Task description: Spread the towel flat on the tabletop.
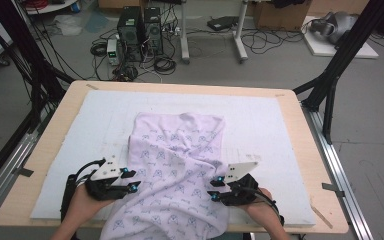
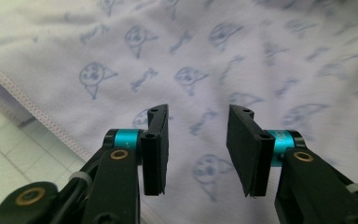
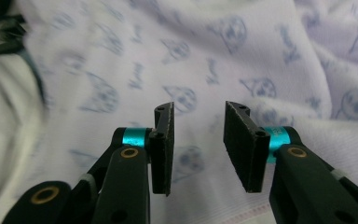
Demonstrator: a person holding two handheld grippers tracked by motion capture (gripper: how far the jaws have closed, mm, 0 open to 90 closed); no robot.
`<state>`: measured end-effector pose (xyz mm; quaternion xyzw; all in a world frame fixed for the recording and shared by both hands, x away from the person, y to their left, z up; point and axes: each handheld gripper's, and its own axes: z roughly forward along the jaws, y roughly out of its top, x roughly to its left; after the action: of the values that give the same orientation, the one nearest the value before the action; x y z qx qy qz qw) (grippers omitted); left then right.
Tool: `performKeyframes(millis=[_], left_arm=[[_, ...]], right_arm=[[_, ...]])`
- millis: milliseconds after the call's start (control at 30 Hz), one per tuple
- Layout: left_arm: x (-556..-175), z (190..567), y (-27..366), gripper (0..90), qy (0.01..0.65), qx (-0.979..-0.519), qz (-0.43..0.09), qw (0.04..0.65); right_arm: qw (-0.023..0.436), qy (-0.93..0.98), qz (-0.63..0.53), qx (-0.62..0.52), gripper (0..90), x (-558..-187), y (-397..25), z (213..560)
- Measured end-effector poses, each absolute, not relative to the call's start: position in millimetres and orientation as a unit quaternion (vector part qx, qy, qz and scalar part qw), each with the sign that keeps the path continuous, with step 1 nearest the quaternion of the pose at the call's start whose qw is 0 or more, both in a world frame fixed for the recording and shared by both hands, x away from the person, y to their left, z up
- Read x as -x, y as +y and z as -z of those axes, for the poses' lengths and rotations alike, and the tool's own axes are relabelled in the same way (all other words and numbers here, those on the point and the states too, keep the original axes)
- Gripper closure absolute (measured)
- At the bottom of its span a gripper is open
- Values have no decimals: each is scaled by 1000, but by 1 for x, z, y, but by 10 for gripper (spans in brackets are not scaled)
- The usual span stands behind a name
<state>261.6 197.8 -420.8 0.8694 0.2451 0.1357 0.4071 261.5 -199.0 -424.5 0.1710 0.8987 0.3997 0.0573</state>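
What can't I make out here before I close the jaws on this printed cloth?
- High view: the near end of the cloth runs off the bottom edge; whether it hangs over the table cannot be told.
- High view: the left gripper and right gripper are too small to judge contact with the fabric.
- Right gripper view: the dark object at upper left is blurred and cut off.

Bare mat (image 1: 260,117) right, left and beyond the cloth (image 1: 177,165): free passage there. Rumpled folds mid-cloth, perhaps raised enough to snag. Open gap between both sets of jaws, cloth just ahead.
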Motion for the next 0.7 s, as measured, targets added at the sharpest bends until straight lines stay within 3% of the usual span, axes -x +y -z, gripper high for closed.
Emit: performKeyframes(millis=[133, 300, 400, 700], left_arm=[[-269, 437, 191, 701, 235, -891, -113, 372], [-260, 444, 197, 865, 245, -876, -108, 401], [-254, 443, 200, 879, 244, -877, -110, 398], [-222, 432, 215, 896, 239, -876, -111, 405]], right_arm=[[52, 906, -379, -180, 697, -268, -197, 442], [46, 902, -393, -175, 813, -267, -200, 445], [43, 902, -393, -172, 855, -264, -200, 444], [28, 894, -418, -159, 862, -239, -208, 438]])
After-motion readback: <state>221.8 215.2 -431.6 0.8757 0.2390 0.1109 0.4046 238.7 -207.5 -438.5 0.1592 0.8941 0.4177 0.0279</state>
